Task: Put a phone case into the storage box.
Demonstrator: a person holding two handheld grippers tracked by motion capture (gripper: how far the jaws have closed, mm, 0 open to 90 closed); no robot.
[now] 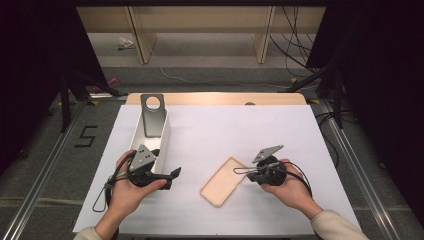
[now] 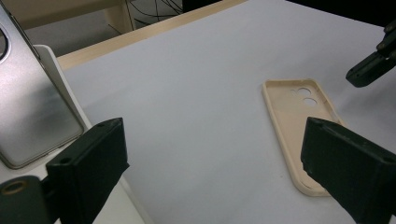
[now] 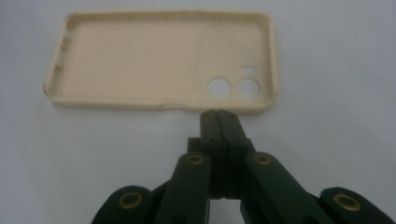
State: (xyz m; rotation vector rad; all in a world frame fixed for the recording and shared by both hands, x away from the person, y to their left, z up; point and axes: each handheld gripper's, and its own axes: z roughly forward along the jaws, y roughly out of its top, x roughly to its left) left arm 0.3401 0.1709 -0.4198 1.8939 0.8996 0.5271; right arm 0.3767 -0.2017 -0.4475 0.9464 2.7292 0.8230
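Here, risk: the right hand-held gripper (image 3: 218, 113) has its jaws pressed together with nothing between them, tips just at the long edge of the phone case (image 3: 163, 60); a nudge could skid the light case across the tabletop (image 1: 210, 130) instead of catching its rim.
Left hand-held gripper (image 2: 210, 163): jaws wide apart, holding nothing, beside the white box (image 1: 164, 145).
Case look: beige, thin, open side up, two round camera holes, low lip.
Case place: flat on the tabletop, between the two grippers.
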